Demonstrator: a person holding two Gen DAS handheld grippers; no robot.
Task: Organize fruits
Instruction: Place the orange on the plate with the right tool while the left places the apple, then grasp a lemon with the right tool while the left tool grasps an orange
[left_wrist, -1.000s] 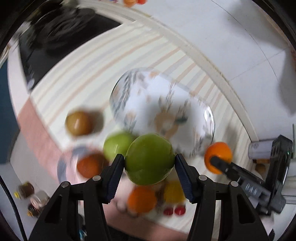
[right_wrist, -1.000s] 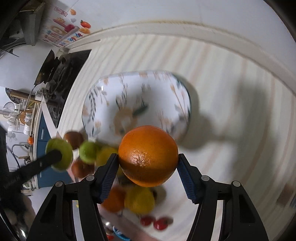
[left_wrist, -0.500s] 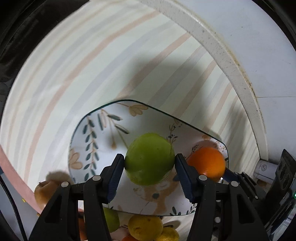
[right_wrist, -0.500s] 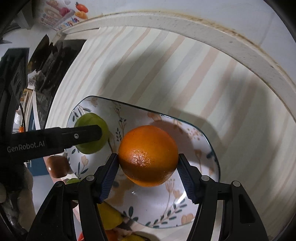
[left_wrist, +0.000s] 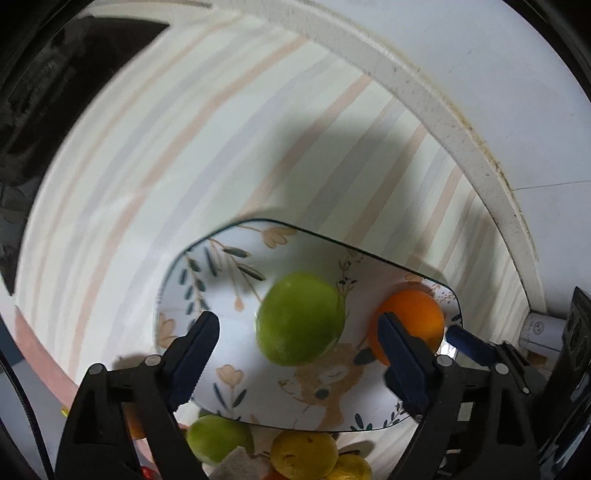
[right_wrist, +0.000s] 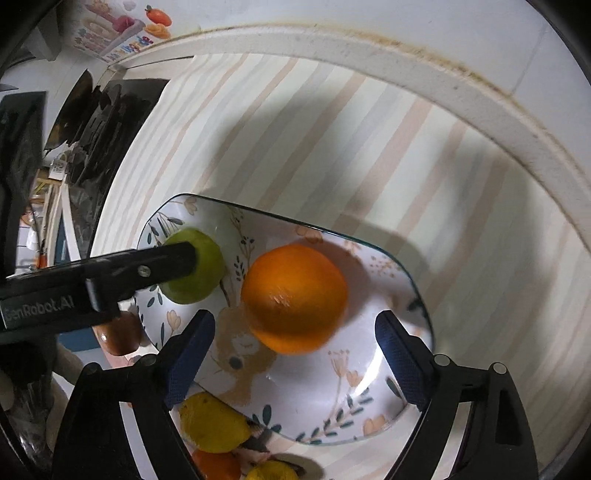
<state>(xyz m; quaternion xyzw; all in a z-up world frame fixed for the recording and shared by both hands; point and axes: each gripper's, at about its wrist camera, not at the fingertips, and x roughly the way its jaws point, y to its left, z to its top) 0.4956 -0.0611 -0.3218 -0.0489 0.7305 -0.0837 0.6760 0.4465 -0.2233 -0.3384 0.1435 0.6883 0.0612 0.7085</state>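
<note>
A floral plate (left_wrist: 229, 266) (right_wrist: 373, 402) lies on the striped cloth. A green apple (left_wrist: 300, 317) sits on it, free between the spread fingers of my left gripper (left_wrist: 297, 350), which is open. An orange (right_wrist: 293, 297) sits on the plate beside it, free in front of my right gripper (right_wrist: 293, 350), also open. The orange also shows in the left wrist view (left_wrist: 413, 321), and the green apple in the right wrist view (right_wrist: 207, 273), partly behind the left gripper's finger.
Loose fruit lies at the plate's near edge: a second green apple (left_wrist: 218, 439), yellow lemons (left_wrist: 304, 454) (right_wrist: 212, 424), an orange (right_wrist: 216, 465) and a brown fruit (right_wrist: 118, 332). A white raised rim (left_wrist: 424, 96) borders the cloth. A black stove (right_wrist: 99, 114) stands at the left.
Both grippers have opened. The green apple and the orange have left the fingers and now rest on the plate.
</note>
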